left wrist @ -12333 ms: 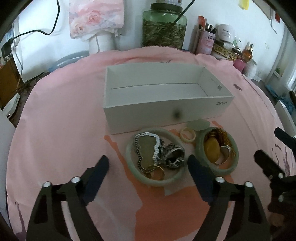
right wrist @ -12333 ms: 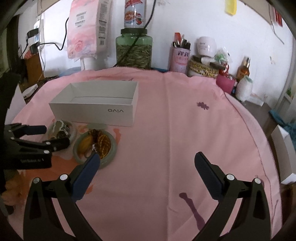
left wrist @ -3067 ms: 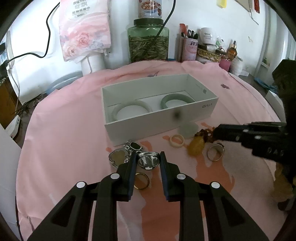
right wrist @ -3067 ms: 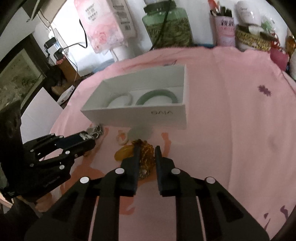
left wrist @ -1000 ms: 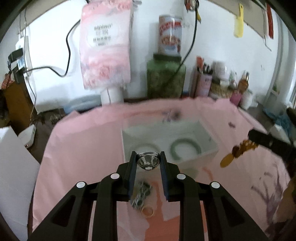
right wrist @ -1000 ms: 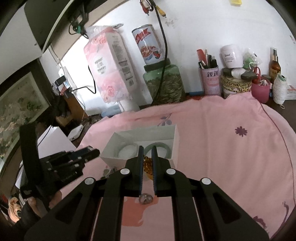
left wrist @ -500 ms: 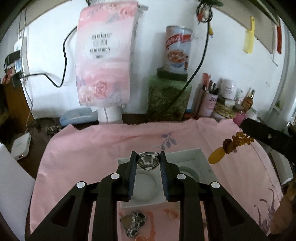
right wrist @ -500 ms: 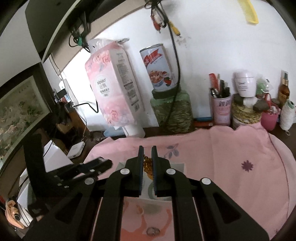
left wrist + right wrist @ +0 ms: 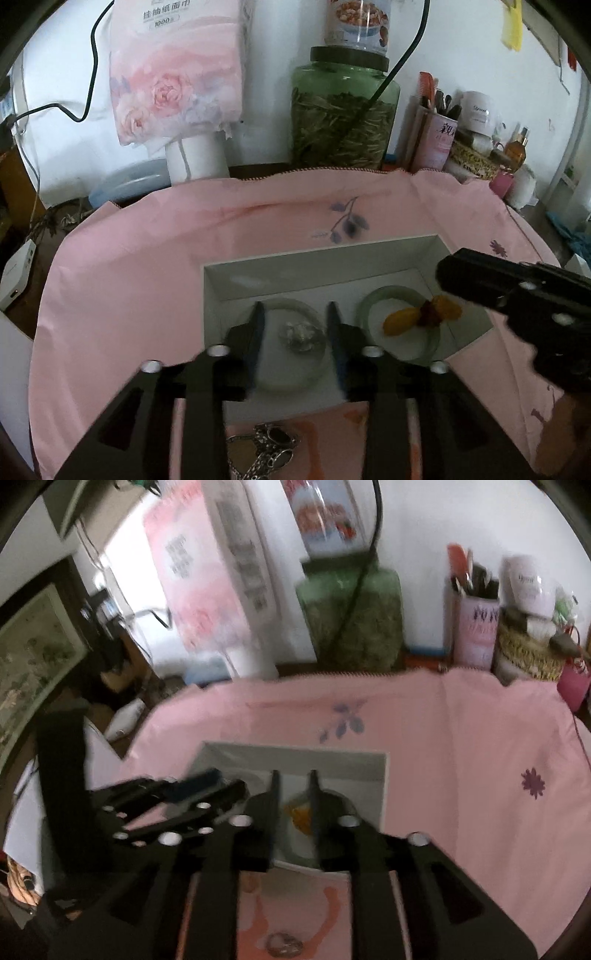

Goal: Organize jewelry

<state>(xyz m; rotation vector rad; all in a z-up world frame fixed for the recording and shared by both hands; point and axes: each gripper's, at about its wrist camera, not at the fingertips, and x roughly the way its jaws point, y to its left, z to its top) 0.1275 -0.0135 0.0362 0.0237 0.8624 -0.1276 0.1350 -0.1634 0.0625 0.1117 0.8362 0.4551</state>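
A white box (image 9: 317, 258) on the pink cloth holds two pale green bangles. My left gripper (image 9: 295, 323) hovers over the left bangle (image 9: 291, 380). Its jaws are opening, and the silver ring (image 9: 301, 334) lies loose below them inside that bangle, with no pad touching it. My right gripper (image 9: 294, 777) is over the right bangle (image 9: 399, 354) with its jaws opening too. The amber pendant (image 9: 421, 317) lies inside that bangle, free of the fingers; in the blurred right wrist view the amber pendant (image 9: 301, 812) shows under the gap. The right gripper's body (image 9: 517, 295) reaches in from the right.
Silver chain pieces (image 9: 262, 446) lie on the cloth before the box, and a ring (image 9: 282, 943) lies nearer me. Behind the table stand a green jar (image 9: 343, 122), a tissue pack (image 9: 177, 70), a pen cup (image 9: 437, 136) and small bottles.
Both grippers came forward and down over the box. Each was shut on its piece and has let go: the ring and the pendant now lie inside the bangles.
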